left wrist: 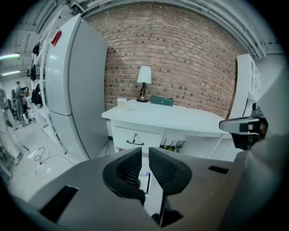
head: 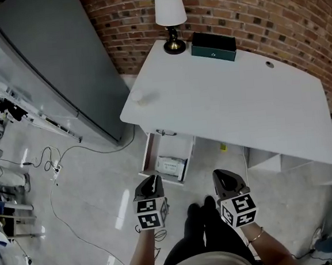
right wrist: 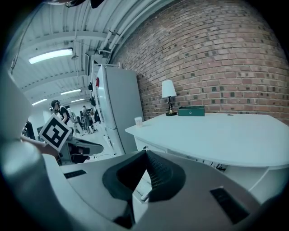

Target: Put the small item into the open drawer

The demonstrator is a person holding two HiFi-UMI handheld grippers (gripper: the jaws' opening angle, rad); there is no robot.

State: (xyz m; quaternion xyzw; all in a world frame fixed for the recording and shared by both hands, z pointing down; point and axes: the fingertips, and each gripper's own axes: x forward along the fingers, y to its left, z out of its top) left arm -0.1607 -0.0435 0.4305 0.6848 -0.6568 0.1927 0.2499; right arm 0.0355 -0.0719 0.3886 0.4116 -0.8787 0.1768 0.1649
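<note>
Both grippers hang in front of the white desk (head: 227,106), clear of the open drawer (head: 147,157) under its left end. A white packet (head: 171,168), prob. the small item, lies inside. Left gripper (left wrist: 144,153) jaws are a slit apart w/ nothing between. Right gripper (right wrist: 145,152) jaws are closed, empty. Job looks done.

A: Can the open drawer (head: 147,155) be reached from above?
B: Yes. Open floor (head: 103,204) lies before it; only the desk (head: 227,106) edge covers its back. The lamp (head: 171,20) and green box (head: 213,46) stand far back. A tall refrigerator (head: 50,58) hems the left.
</note>
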